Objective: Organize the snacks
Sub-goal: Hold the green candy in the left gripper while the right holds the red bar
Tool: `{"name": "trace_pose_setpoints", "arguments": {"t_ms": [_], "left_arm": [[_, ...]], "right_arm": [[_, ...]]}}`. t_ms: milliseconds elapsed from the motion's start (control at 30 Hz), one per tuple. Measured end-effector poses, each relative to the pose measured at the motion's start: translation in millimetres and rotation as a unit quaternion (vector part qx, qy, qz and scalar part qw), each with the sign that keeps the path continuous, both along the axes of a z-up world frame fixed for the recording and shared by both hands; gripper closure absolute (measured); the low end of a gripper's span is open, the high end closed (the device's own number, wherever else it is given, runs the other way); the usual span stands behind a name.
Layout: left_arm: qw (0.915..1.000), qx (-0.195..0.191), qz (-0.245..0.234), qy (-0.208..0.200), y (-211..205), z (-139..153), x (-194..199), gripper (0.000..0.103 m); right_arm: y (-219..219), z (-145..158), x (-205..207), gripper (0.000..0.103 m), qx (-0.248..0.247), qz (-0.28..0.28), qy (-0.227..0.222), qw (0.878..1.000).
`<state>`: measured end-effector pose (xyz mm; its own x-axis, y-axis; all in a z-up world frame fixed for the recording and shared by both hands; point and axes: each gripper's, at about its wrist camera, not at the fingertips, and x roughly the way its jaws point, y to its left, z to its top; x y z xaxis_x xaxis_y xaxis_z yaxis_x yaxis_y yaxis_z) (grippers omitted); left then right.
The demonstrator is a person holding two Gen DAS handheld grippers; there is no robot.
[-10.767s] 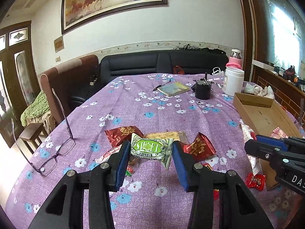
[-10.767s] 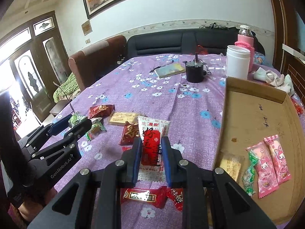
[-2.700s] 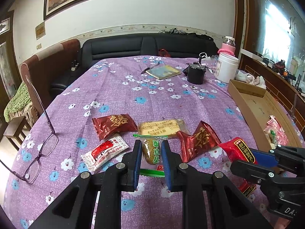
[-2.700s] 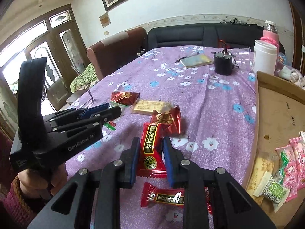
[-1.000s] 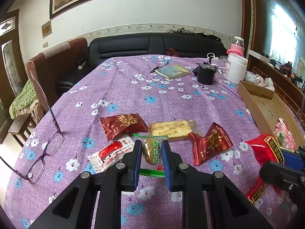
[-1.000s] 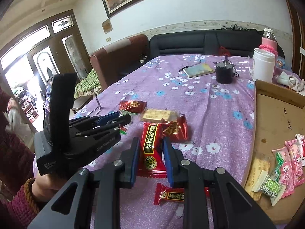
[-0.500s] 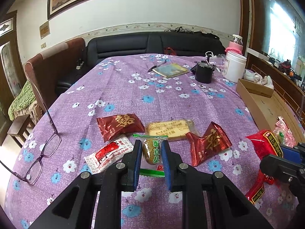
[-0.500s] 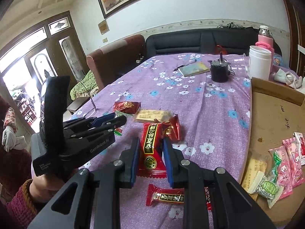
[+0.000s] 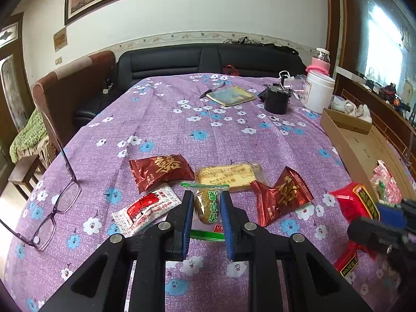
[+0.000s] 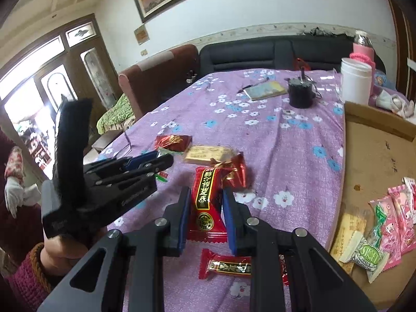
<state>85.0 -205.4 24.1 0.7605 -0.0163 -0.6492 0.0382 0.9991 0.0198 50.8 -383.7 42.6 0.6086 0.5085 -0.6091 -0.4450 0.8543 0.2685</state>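
My left gripper (image 9: 206, 199) is shut on a clear green-lettered snack packet (image 9: 208, 204), held above the purple flowered tablecloth (image 9: 182, 130). My right gripper (image 10: 205, 196) is shut on a red packet with a gold label (image 10: 205, 195); the same red packet (image 9: 357, 204) shows at the right edge of the left wrist view. Loose on the cloth lie two dark red gold-lettered packets (image 9: 160, 170) (image 9: 282, 199), a yellow biscuit packet (image 9: 228, 175), a white-and-red packet (image 9: 147, 212) and a red candy (image 10: 228, 265). The cardboard tray (image 10: 377, 150) at the right holds several pink, green and yellow snacks.
Purple glasses (image 9: 49, 208) stand at the table's left edge. At the far end are a notebook (image 9: 231, 96), a black cup (image 9: 277, 101), a white jar (image 9: 318, 95) and a pink-sleeved bottle (image 9: 319, 62). A sofa and an armchair stand behind the table. A person's sleeved hand (image 10: 33, 265) holds the left gripper.
Neither gripper's grip has changed. The views have shifted only slightly; both packets stay pinched between the pads.
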Motion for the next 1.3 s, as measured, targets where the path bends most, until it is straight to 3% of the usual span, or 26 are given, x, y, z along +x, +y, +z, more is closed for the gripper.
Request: {"name": "trace_pose_setpoints", "arguments": {"t_ms": [467,1300], "left_arm": [[1.0,-0.008,-0.002,0.005,1,-1,2,0.082],[1.0,-0.003,0.004,0.004,2,-3,0,0.082]], "right_arm": [[-15,12,-3,0.08,0.014,-0.018,-0.015,1.0],[-26,9,5,0.08,0.021,-0.038,-0.002,0.999]]}}
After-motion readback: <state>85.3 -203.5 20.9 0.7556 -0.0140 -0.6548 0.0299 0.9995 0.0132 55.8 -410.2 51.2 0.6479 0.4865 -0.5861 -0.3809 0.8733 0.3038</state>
